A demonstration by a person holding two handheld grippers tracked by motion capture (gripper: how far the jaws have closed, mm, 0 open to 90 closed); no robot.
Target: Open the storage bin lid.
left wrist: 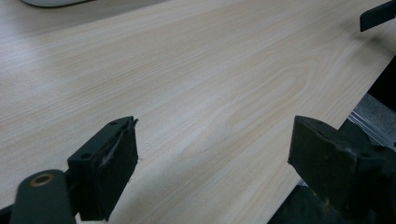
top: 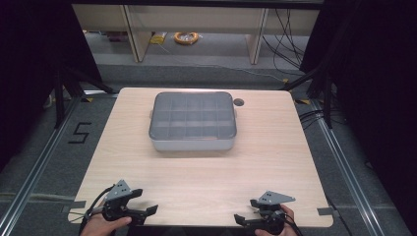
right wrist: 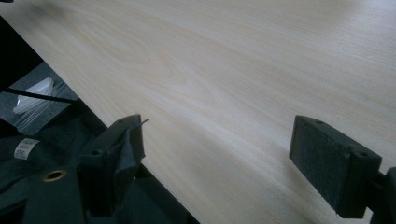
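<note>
Left hand-held gripper (top: 147,210) and right hand-held gripper (top: 244,219) rest apart-jawed at the desk's (top: 206,177) near edge; lidded compartment box (top: 193,121) sits far.

Both grippers are black, each topped by a grey three-cornered plate. The left gripper (top: 147,210) trails a black cable at 7 o'clock; its pad (left wrist: 114,175) looks frayed. The right gripper (top: 242,219) carries a brass-coloured eyelet (right wrist: 54,175).

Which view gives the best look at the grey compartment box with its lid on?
The high view: the whole compartment box sits mid-table, its divided cells showing through the lid. The left gripper view catches just a pale edge of it at the top. The right gripper view looks across bare table.
</note>
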